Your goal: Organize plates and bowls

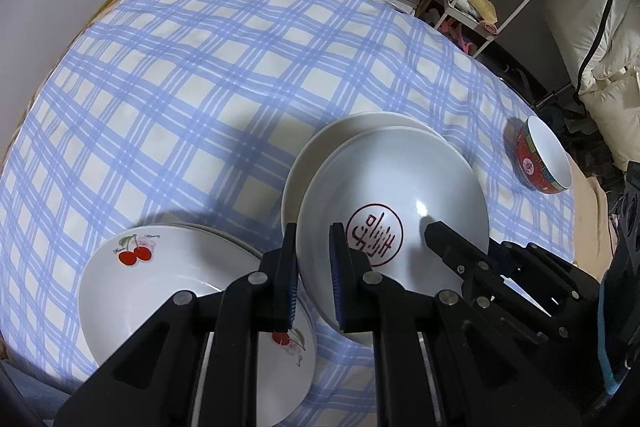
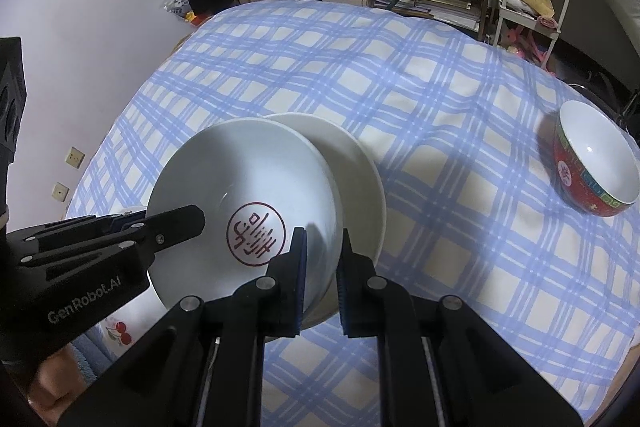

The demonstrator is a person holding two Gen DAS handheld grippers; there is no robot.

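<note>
Both hand-held grippers, left (image 1: pixel 314 247) and right (image 2: pixel 323 251), clamp stamped plate (image 2: pixel 248 195) rim.

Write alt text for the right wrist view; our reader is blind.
Two hand-held grippers, the right one and the left one, pinch opposite rims of a white plate with a red seal above a plain white plate. A red bowl sits far right on the blue plaid tablecloth.

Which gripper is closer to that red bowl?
The right. The right gripper grips the stamped plate's edge on the red bowl's side; the left gripper grips the opposite edge.
</note>
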